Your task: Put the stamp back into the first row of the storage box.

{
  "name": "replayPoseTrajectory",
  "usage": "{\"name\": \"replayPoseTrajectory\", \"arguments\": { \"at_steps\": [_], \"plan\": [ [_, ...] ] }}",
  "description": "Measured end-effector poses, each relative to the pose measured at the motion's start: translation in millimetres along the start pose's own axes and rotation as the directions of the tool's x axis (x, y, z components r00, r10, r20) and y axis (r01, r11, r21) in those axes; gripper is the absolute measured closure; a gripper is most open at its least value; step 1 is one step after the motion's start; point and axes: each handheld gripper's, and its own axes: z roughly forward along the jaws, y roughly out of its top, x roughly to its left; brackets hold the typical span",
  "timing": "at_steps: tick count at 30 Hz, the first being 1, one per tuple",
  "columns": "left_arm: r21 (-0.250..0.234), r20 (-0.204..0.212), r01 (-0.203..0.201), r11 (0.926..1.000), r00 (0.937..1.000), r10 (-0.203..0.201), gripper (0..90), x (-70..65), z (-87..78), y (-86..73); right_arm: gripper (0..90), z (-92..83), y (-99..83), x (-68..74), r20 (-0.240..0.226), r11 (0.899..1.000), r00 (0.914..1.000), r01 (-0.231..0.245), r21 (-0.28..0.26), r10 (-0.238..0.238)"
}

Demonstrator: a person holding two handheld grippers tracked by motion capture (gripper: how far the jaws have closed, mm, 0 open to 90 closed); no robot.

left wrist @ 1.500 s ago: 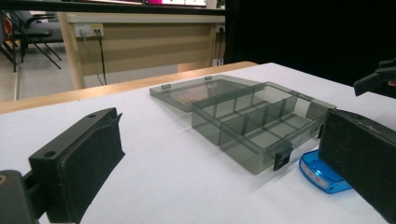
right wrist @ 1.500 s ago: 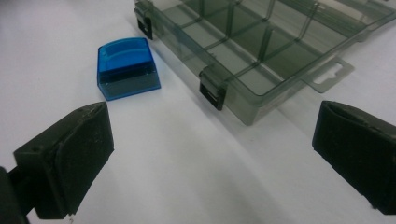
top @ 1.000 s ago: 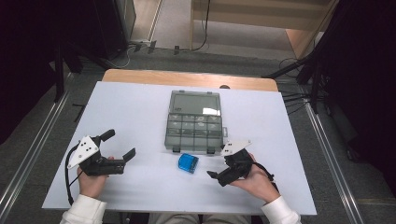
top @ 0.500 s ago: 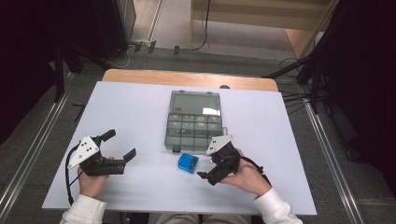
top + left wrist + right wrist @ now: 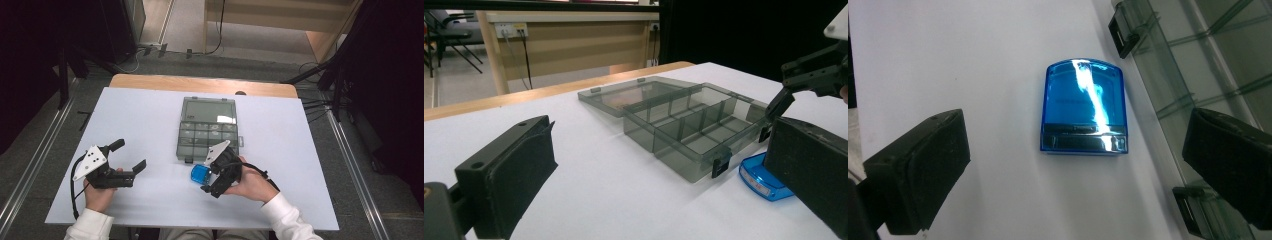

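Observation:
A small translucent blue case (image 5: 198,174) lies flat on the white table, just in front of the grey organiser box (image 5: 207,131). My right gripper (image 5: 206,177) hovers right over the blue case (image 5: 1083,107), open, with one jaw on each side and nothing gripped. The organiser box (image 5: 684,125) stands with its lid folded back and its compartments look empty. My left gripper (image 5: 129,156) is open near the table's front left, away from both things. In the left gripper view, the blue case (image 5: 758,179) peeks out beside my right-hand jaw, and the right gripper (image 5: 814,75) shows beyond it.
The white table top (image 5: 150,115) ends at a wooden strip (image 5: 200,84) along the far edge. The organiser's latches (image 5: 1120,30) sit close to the blue case. Black cables trail from both grippers toward the person's sleeves.
My right gripper has moved left from the table's front right to the blue case, and its jaws now straddle it. The left gripper has stayed put.

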Motion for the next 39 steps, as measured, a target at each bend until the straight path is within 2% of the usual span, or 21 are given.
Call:
{"name": "replayPoseTrajectory", "arguments": {
  "at_steps": [4,5,7,8,10,15,16,19,21,24,27,30,31,32,39],
  "plan": [
    [0.000,0.002,-0.001,1.0000,1.0000,0.001,0.0,0.0,0.1,0.0,1.2,6.0,3.8,-0.5,-0.013,1.000,0.9999,0.009,0.025,-0.008],
    [0.000,0.003,-0.001,1.0000,1.0000,0.001,0.0,0.0,0.1,0.1,2.9,11.0,5.6,-0.4,-0.019,0.999,0.9998,0.010,0.048,-0.009],
    [-0.001,0.004,0.000,1.0000,1.0000,0.000,0.0,-0.3,0.2,0.1,3.1,13.5,6.4,0.2,-0.020,0.998,0.9997,0.013,0.067,-0.012],
    [-0.001,0.005,0.000,1.0000,1.0000,0.000,0.0,-0.4,0.3,0.1,3.8,16.1,7.2,0.4,-0.005,0.997,0.9997,0.023,0.078,-0.023],
    [0.001,0.007,-0.001,1.0000,1.0000,0.001,0.0,-0.5,0.5,0.1,9.2,22.2,9.5,0.8,0.005,0.994,0.9993,0.038,0.107,-0.038],
    [0.001,0.009,-0.001,1.0000,1.0000,0.001,0.0,-0.7,0.5,0.2,17.7,28.9,12.4,-1.4,0.024,0.990,0.9990,0.034,0.136,-0.038],
    [0.001,0.009,-0.001,1.0000,1.0000,0.001,0.0,-0.7,0.5,0.2,17.7,28.9,12.4,-1.4,0.024,0.990,0.9990,0.034,0.136,-0.038],
    [0.000,0.011,-0.001,1.0000,0.9999,0.001,0.0,-0.6,0.5,0.3,25.8,31.2,12.5,-2.3,0.020,0.986,0.9982,0.053,0.161,-0.057],
    [-0.001,0.013,0.000,1.0000,0.9999,0.000,0.0,-0.6,0.5,0.3,30.7,31.9,12.7,-3.0,0.027,0.986,0.9986,0.040,0.162,-0.045],
    [0.001,0.012,-0.001,1.0000,0.9999,0.001,0.0,-0.8,0.5,0.3,39.9,32.5,13.3,-5.0,0.020,0.987,0.9987,0.044,0.155,-0.048],
    [0.002,0.013,-0.001,1.0000,0.9999,0.001,0.0,-0.8,0.7,0.2,41.2,33.4,14.0,-3.8,0.018,0.986,0.9995,0.024,0.164,-0.028],
    [0.003,0.013,-0.002,1.0000,0.9999,0.002,0.0,-0.9,0.6,0.3,41.9,33.2,14.1,-2.9,0.024,0.986,0.9987,0.039,0.160,-0.044],
    [0.001,0.013,-0.001,1.0000,0.9999,0.001,0.0,-1.0,0.6,0.3,42.0,32.8,14.1,-2.7,0.027,0.985,0.9975,0.061,0.161,-0.066],
    [0.001,0.013,-0.001,1.0000,0.9999,0.001,0.0,-0.9,0.5,0.3,42.0,32.3,14.2,-1.2,0.031,0.985,0.9976,0.055,0.164,-0.061],
    [0.002,0.014,-0.001,1.0000,0.9999,0.001,0.0,-0.9,0.6,0.3,42.1,18.8,15.6,-5.5,-0.008,0.992,0.9993,0.037,0.123,-0.037]
  ]
}}
